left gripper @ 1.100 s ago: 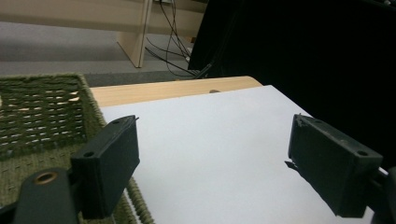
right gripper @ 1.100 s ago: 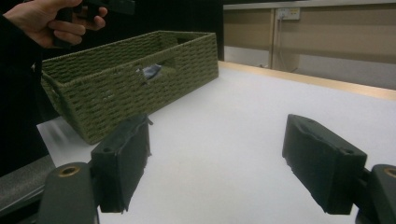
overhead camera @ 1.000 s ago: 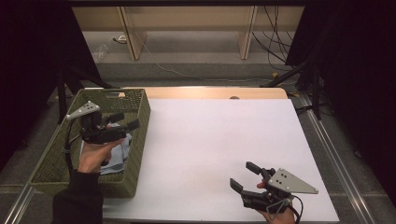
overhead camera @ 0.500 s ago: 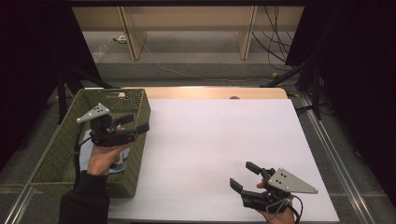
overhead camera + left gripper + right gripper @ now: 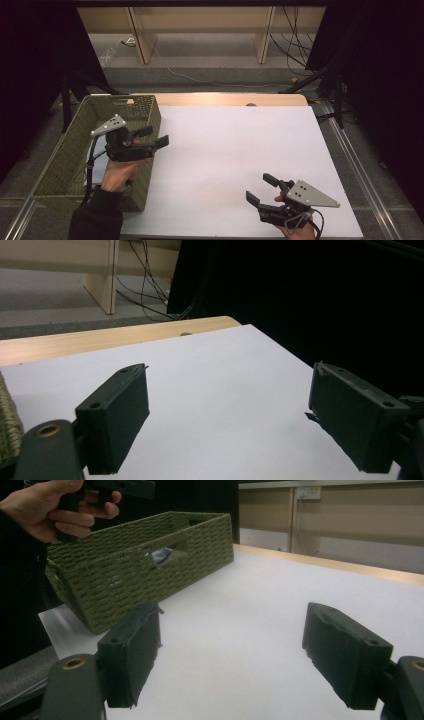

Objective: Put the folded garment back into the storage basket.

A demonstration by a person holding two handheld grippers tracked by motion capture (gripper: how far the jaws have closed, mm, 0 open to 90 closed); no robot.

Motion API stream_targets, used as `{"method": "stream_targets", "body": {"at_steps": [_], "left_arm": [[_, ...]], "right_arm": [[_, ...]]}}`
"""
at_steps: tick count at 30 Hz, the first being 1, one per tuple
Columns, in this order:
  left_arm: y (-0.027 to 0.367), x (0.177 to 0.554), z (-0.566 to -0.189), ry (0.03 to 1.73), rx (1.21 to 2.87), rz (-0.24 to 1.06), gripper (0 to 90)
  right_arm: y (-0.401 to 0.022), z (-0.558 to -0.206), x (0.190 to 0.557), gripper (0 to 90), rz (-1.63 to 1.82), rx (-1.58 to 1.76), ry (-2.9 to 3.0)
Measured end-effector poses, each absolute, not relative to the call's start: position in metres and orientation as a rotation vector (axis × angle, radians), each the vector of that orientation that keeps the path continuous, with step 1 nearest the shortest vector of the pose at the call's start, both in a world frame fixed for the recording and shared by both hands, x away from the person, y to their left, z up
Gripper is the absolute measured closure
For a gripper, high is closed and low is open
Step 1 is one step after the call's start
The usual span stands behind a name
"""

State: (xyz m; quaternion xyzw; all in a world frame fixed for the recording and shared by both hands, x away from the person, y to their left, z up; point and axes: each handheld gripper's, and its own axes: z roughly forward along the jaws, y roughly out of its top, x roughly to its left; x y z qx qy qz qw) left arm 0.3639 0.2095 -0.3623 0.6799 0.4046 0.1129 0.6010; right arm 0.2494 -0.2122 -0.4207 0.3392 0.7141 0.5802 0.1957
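Both jaws gape empty on my left hand-held gripper point(image 5: 154, 138) over the basket point(image 5: 60, 165) rim and my right hand-held gripper point(image 5: 262, 189) above the worktop point(image 5: 230, 150).

**Colour and Pattern Reference**

Basket point(image 5: 65, 165): olive green, woven ribbed texture; the contents visible through the handle slot point(image 5: 162, 555) are pale blue-grey. Counter point(image 5: 240, 150): plain white surface with a light wood strip along the far edge. Left gripper point(image 5: 152, 138) and right gripper point(image 5: 262, 189): black bodies and matte black jaws, each with a grey triangular plate dotted with small holes. Sleeve point(image 5: 95, 217): black.
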Motion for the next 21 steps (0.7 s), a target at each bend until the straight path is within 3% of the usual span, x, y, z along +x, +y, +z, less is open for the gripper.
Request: {"method": "stream_targets", "body": {"at_steps": [21], "left_arm": [[0.187, 0.342, -0.371, 0.844, 1.611, 0.241, 16.1]], "right_arm": [[-0.213, -0.420, 0.249, 24.1, 1.640, 0.961, 1.996]]}}
